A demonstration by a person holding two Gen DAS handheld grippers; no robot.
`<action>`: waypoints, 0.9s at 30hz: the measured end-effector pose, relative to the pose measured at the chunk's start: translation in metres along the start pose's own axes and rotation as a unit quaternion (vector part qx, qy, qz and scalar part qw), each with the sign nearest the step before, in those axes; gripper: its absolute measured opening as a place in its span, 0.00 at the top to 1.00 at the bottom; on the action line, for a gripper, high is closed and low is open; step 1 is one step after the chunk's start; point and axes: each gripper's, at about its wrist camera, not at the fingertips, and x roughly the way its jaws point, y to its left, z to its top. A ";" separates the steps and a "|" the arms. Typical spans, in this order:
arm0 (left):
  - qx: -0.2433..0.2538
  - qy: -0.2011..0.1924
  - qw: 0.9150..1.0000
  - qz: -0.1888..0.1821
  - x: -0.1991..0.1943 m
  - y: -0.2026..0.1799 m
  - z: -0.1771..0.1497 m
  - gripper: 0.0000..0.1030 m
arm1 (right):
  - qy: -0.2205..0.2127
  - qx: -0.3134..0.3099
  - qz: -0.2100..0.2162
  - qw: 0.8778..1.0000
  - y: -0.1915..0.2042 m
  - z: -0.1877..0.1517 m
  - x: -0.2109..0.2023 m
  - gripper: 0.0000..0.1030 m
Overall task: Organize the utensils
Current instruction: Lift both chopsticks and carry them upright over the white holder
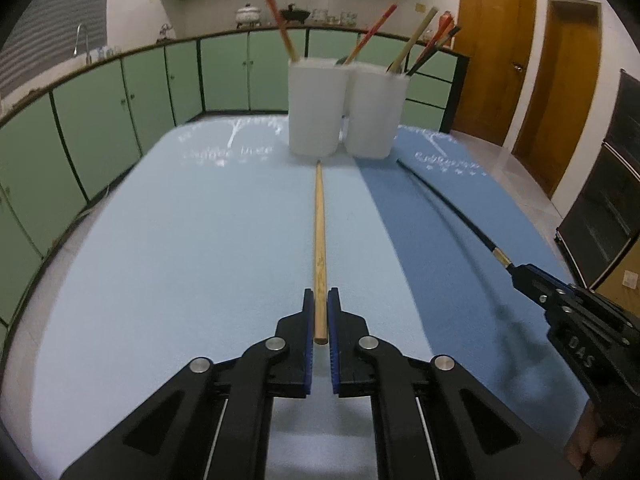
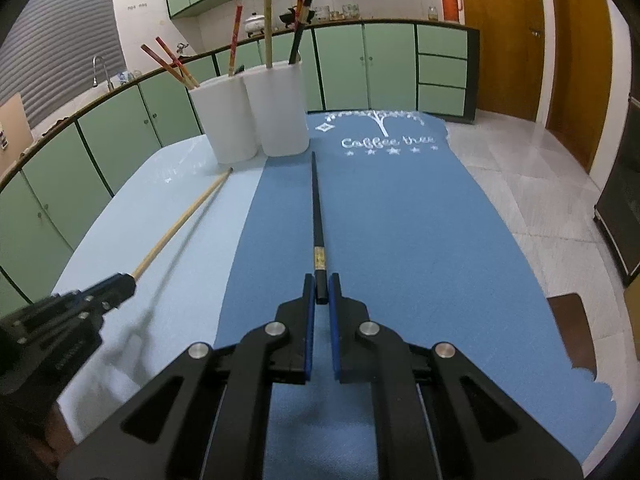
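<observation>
My left gripper [image 1: 320,300] is shut on a light wooden chopstick [image 1: 319,236] that points forward at two white holders [image 1: 316,108]. My right gripper [image 2: 321,286] is shut on a black chopstick [image 2: 317,216], also pointing at the white holders [image 2: 276,108]. Both chopsticks are held above the table. The holders stand side by side at the far end, with red, wooden and black chopsticks [image 1: 368,36] standing in them. In the left wrist view the right gripper [image 1: 516,270] and black chopstick [image 1: 448,204] show on the right. In the right wrist view the left gripper [image 2: 130,280] and wooden chopstick [image 2: 184,220] show on the left.
The table carries a light blue mat [image 1: 200,240] on the left and a darker blue mat [image 2: 400,220] with white "Coffee tree" lettering on the right. Green cabinets [image 1: 120,100] line the left and back. Wooden doors [image 1: 560,80] and tiled floor lie to the right.
</observation>
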 end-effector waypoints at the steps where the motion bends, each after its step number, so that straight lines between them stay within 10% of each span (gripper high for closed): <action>1: 0.002 -0.005 1.000 -0.002 -0.006 0.000 0.003 0.94 | -0.003 -0.002 -0.001 1.000 0.000 0.002 -0.002 0.94; 27: -0.004 -0.132 0.991 -0.016 -0.078 0.012 0.095 0.94 | -0.082 -0.008 0.060 0.995 -0.012 0.114 -0.061 0.94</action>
